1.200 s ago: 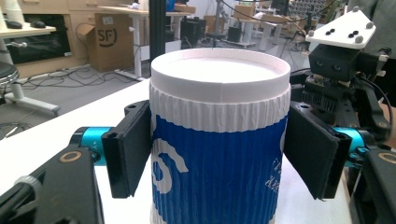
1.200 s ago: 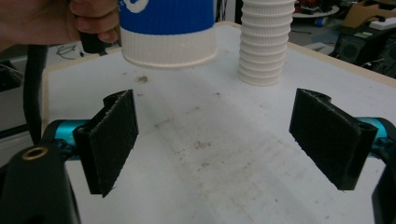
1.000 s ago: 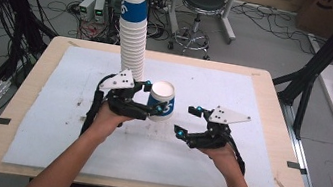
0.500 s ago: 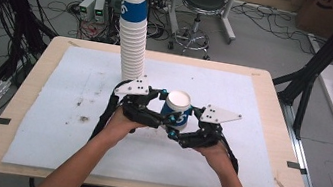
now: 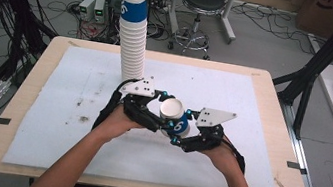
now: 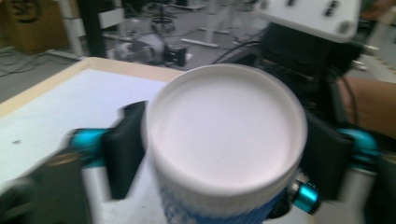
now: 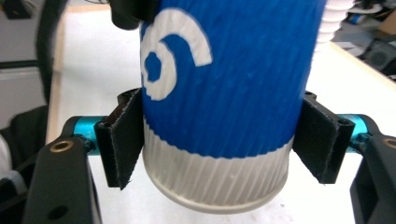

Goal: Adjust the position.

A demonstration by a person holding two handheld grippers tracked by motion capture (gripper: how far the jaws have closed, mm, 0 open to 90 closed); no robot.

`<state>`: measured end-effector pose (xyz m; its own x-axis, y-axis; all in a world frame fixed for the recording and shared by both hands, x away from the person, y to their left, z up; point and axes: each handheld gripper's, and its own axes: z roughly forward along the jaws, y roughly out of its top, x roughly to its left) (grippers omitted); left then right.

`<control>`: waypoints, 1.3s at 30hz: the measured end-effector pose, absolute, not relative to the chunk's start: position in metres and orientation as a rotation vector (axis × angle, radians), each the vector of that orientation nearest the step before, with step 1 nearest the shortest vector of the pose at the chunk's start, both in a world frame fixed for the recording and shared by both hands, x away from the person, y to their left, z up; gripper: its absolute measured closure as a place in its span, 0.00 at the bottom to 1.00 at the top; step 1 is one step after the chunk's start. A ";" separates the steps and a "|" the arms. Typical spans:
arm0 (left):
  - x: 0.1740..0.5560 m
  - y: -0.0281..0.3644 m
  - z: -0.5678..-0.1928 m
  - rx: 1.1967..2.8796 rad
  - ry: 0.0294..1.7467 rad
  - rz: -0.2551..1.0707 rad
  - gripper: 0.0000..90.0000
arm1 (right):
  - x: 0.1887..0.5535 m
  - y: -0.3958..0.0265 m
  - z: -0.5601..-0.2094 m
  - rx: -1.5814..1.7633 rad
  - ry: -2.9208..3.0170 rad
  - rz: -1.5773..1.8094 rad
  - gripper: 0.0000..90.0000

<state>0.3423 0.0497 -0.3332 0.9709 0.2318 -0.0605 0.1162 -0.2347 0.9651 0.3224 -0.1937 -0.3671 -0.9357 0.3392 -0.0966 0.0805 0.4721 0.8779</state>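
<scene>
High view: blue-and-white cup above worktop, between left tool and right tool. Left gripper view: blurred, jaws seemingly clamped on its rim, just closing. Right gripper view: pads hug cup.

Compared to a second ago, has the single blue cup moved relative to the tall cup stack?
Yes. The blue cup has shifted right and toward the person, away from the base of the cup stack, which stands in the same spot on the table.
</scene>
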 end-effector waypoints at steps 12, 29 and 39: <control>0.342 0.067 -0.339 1.628 0.292 0.024 0.33 | 0.322 -0.200 -0.380 0.489 2.323 1.818 0.18; 0.341 0.083 -0.346 1.636 0.251 -0.036 0.33 | 0.318 -0.202 -0.374 0.431 2.357 1.775 0.15; 0.338 0.077 -0.353 1.778 0.245 0.004 0.24 | 0.319 -0.205 -0.370 0.317 2.424 1.653 0.24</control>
